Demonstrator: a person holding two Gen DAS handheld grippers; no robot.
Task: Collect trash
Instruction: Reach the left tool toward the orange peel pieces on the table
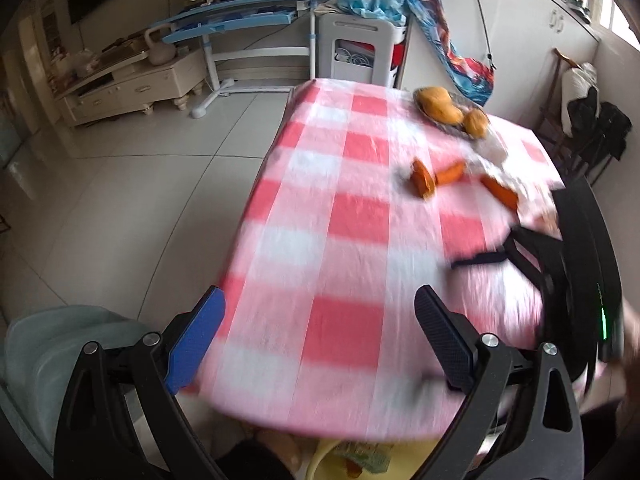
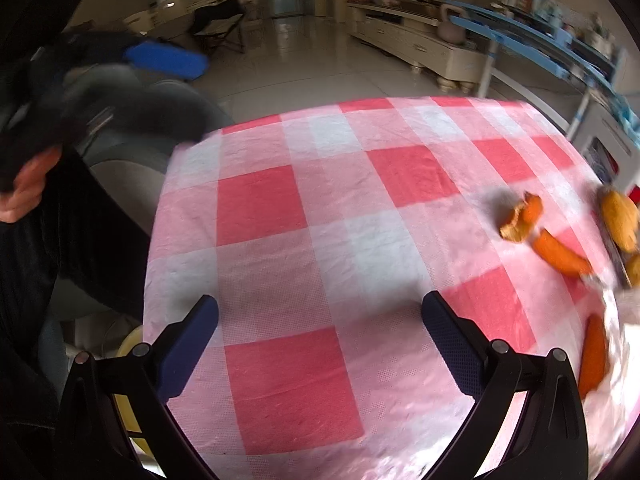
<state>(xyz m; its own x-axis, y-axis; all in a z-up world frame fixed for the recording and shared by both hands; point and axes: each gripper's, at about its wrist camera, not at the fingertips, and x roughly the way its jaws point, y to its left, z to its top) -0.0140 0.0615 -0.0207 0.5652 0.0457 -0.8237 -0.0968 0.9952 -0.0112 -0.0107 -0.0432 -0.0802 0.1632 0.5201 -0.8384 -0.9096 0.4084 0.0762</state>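
Hovering over the checked tablecloth [image 2: 320, 216], I had both claws spread wide and empty, nothing between the fingers of either one. My left claw [image 1: 320, 344] hung above the near edge of the table, blue pad on one side, black pad on the other; my right claw [image 2: 320, 340] sat low over a red square, also released. The trash I was after, the orange peels, lay well apart from both claws: one curled peel [image 2: 522, 220] with a long strip [image 2: 562, 256] just beside it, and another strip [image 2: 594, 352] near the right-hand edge. Beyond them stood a plate [image 1: 452, 126] holding whole fruit [image 1: 436, 106], which I judged was not trash at all. A yellow bin [image 1: 340, 460] showed below the table's near edge, in the left view. The risk, as I read it: the left view was smeared with motion, so a fast reach could have overshot and knocked the plate, or pinched the loose cloth along with a peel and dragged everything. The curled peel might also have slipped out of a shallow pinch. As for pose, my left hand [image 2: 24, 192] gripped its handle up and off to the side, tilted downward toward the table, while the right claw pointed forward, angled down at the cloth.
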